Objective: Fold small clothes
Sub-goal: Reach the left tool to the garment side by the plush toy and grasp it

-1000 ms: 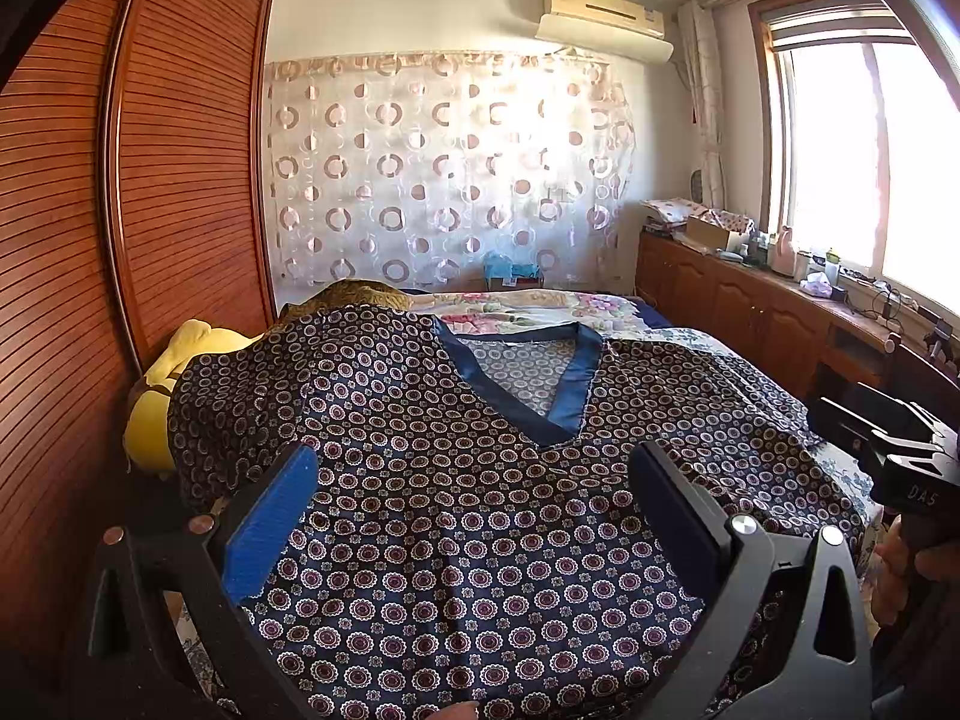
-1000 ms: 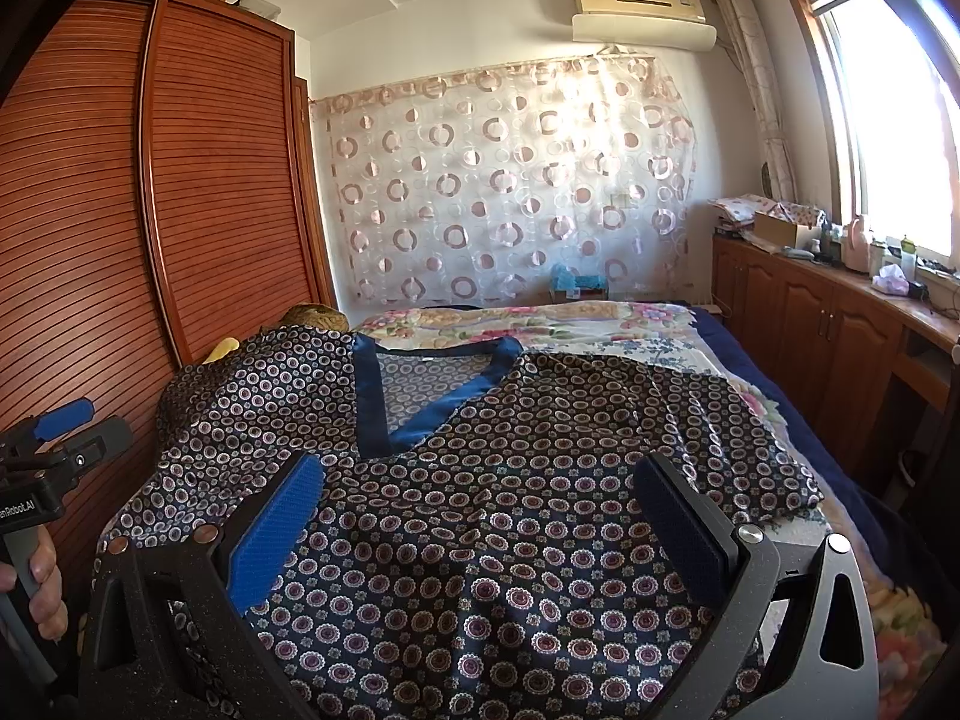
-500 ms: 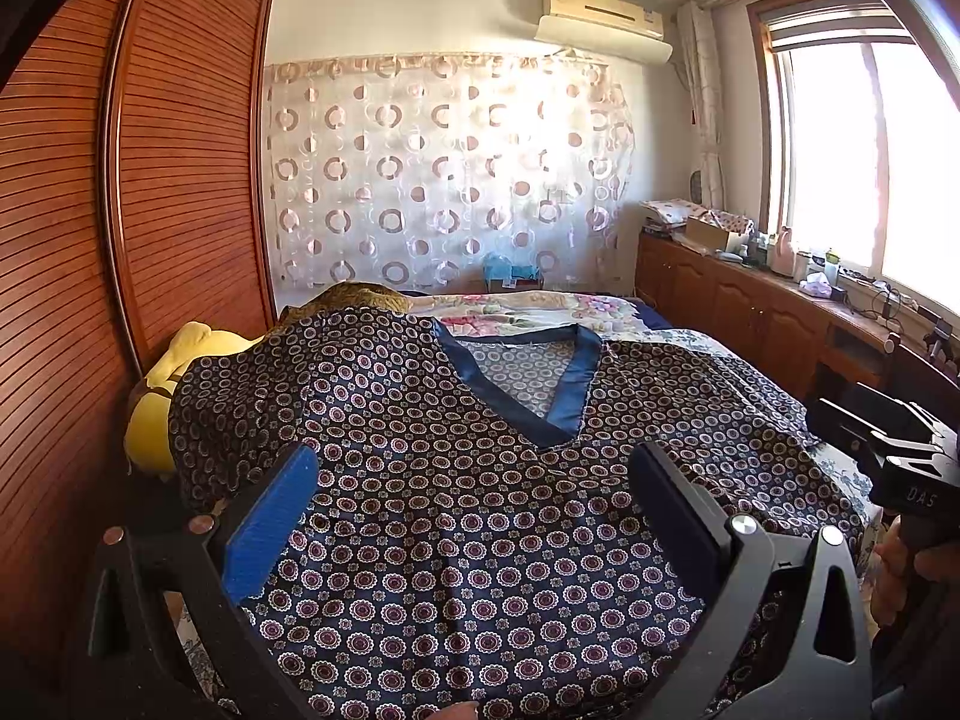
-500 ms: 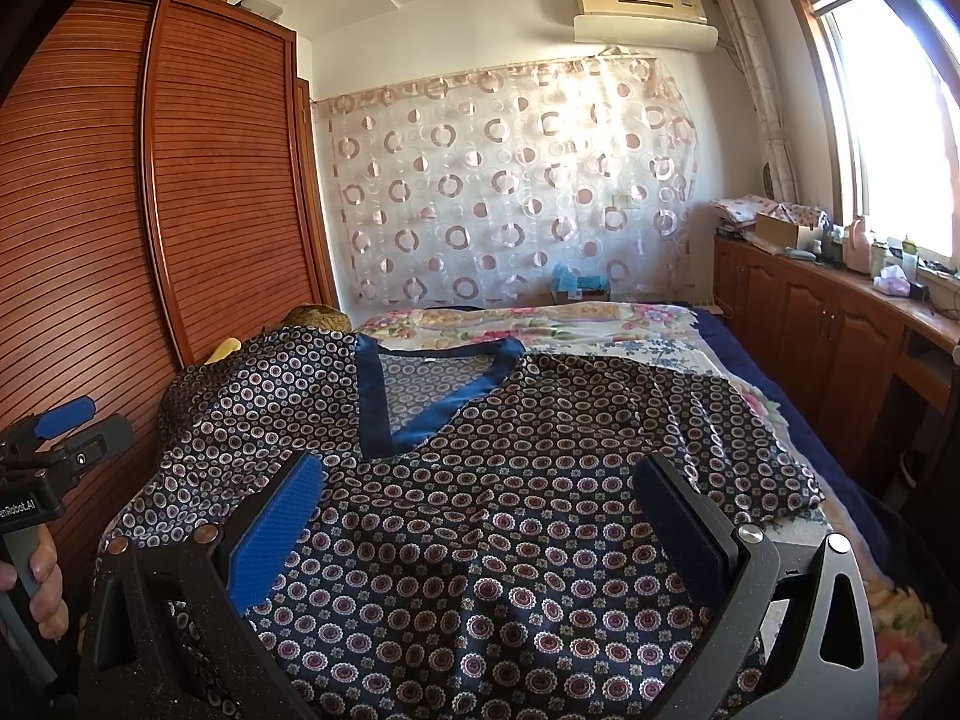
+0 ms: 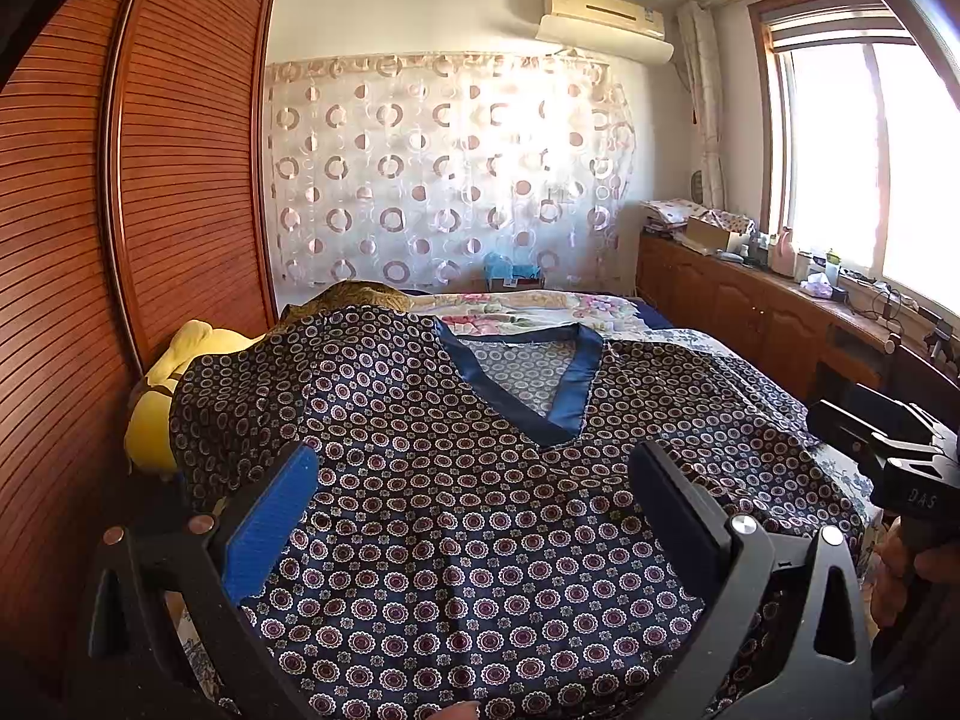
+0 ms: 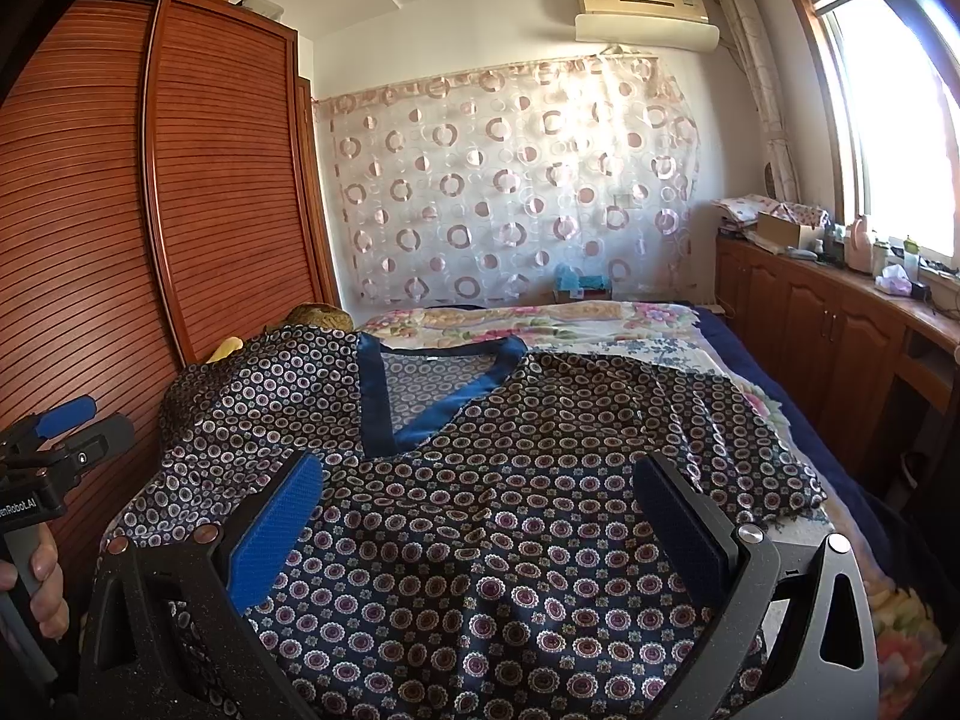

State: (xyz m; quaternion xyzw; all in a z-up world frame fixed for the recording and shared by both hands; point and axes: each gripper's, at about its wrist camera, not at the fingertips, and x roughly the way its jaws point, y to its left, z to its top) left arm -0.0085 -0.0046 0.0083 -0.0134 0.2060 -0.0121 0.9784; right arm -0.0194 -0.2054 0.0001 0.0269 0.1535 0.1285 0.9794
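Brightness: the room is bright, it is daytime.
Light source: sun comes in through the window (image 5: 864, 162) on the right side.
Glare: the window glass is pure white (nothing outside shows).
Curtain: the curtain (image 6: 510, 192) with circles glows a little at its top where sun hits it.
Shadows: the wooden wardrobe (image 5: 120, 210) on the left is darker; the dark patterned shirt (image 5: 468, 480) has soft shadows in its wrinkles.
Shine: the shirt cloth looks a bit shiny in the right wrist view.
Bending: straight lines curve near the edges, and the corners go black (fisheye lens).
Sharpness: both pictures are clear, with no smear.
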